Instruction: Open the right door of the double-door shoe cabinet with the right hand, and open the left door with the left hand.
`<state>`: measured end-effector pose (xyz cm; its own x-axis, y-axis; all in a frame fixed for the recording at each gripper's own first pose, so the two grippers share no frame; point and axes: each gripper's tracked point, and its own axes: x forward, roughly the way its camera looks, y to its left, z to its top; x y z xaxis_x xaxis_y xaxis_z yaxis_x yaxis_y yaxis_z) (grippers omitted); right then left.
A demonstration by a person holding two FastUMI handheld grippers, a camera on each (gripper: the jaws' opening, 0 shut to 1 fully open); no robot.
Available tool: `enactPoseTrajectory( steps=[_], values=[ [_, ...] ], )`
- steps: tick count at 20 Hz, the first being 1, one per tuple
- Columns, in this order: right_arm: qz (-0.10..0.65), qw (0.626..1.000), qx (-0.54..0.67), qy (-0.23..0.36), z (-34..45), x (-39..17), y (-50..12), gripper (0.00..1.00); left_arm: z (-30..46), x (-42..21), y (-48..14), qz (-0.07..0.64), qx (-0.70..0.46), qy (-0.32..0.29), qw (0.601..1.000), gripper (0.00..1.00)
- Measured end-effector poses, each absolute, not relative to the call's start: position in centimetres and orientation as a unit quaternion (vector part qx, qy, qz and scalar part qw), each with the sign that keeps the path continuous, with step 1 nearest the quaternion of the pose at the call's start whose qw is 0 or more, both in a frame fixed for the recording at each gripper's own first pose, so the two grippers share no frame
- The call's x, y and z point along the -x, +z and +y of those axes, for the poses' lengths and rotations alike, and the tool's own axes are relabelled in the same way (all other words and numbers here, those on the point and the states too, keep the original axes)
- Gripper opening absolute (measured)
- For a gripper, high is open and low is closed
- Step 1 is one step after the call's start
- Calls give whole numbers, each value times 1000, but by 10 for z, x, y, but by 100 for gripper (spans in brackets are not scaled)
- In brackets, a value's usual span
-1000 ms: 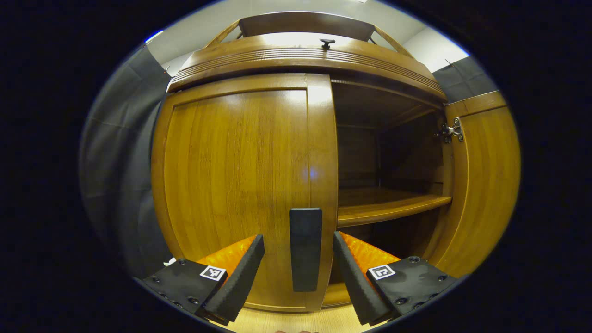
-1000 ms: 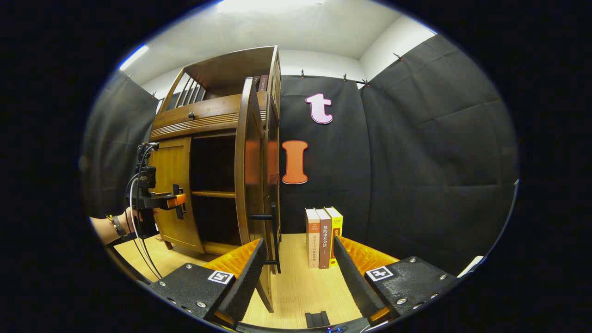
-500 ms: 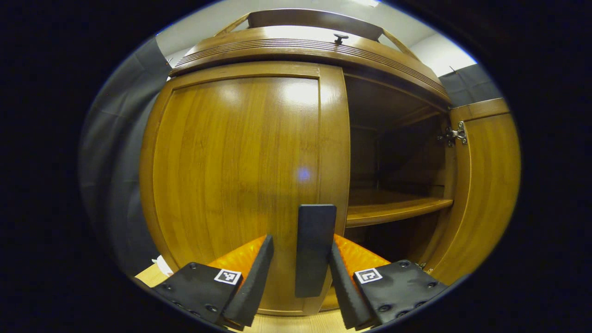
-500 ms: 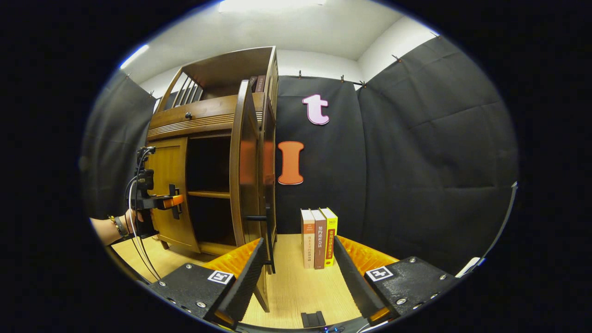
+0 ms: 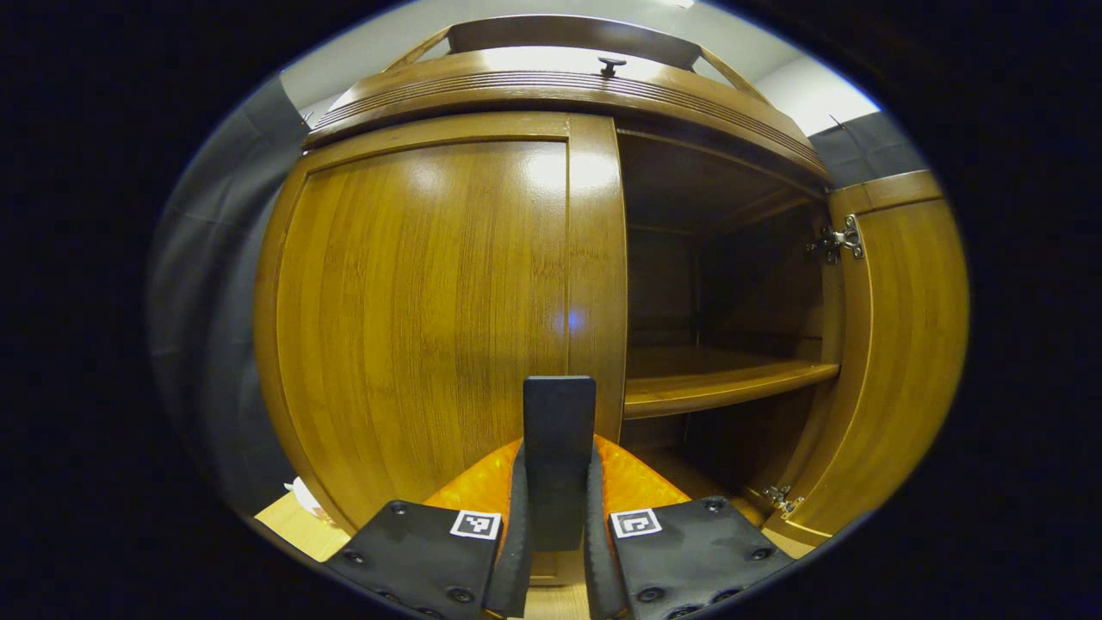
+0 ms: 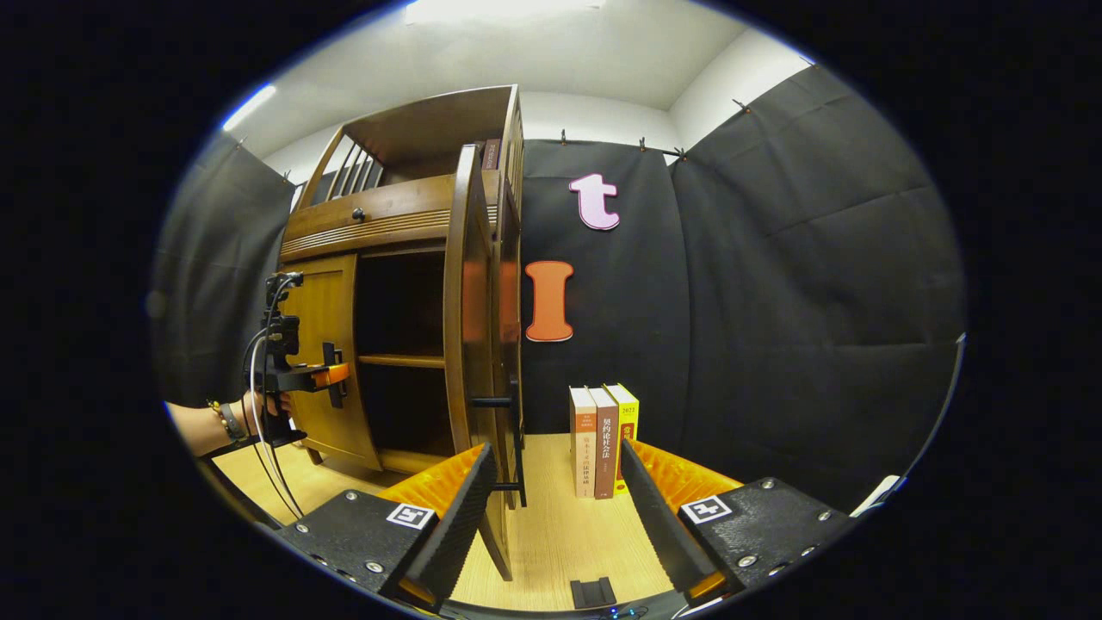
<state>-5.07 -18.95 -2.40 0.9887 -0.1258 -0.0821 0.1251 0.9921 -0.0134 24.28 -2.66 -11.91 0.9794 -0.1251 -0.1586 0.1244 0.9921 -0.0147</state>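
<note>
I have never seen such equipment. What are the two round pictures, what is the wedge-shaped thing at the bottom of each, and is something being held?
There is no robot here: a person holds a two-finger gripper in each hand, and each gripper carries a wide-angle camera that looks along its own fingers.

In the left gripper view, the left gripper faces a wooden shoe cabinet. Both its fingers press on the dark upright handle of the left door, which appears closed. The right door stands open, showing a shelf inside.

In the right gripper view, the right gripper is open and holds nothing. Farther off you see a hand holding the other gripper at the cabinet. Three books stand on the light wooden floor.
</note>
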Motion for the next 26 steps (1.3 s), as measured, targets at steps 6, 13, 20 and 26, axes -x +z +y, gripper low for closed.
enactPoseTrajectory(
  steps=[6, 13, 20, 26],
  values=[
    [44, 997, 10, -68, -187, 60, -24, 89, -21, -211, -112, 87, -21, -50, 995, 31],
    [46, 998, 7, -51, -167, 56, -26, 89, 7, -149, -100, 93, -24, -31, 995, 36],
    [59, 998, 4, -37, -148, 46, -37, 89, 55, -90, -85, 78, -32, -5, 996, 28],
    [59, 998, 10, -29, -130, 42, -37, 89, 101, -60, -76, 75, -49, 26, 996, 29]
  ],
)
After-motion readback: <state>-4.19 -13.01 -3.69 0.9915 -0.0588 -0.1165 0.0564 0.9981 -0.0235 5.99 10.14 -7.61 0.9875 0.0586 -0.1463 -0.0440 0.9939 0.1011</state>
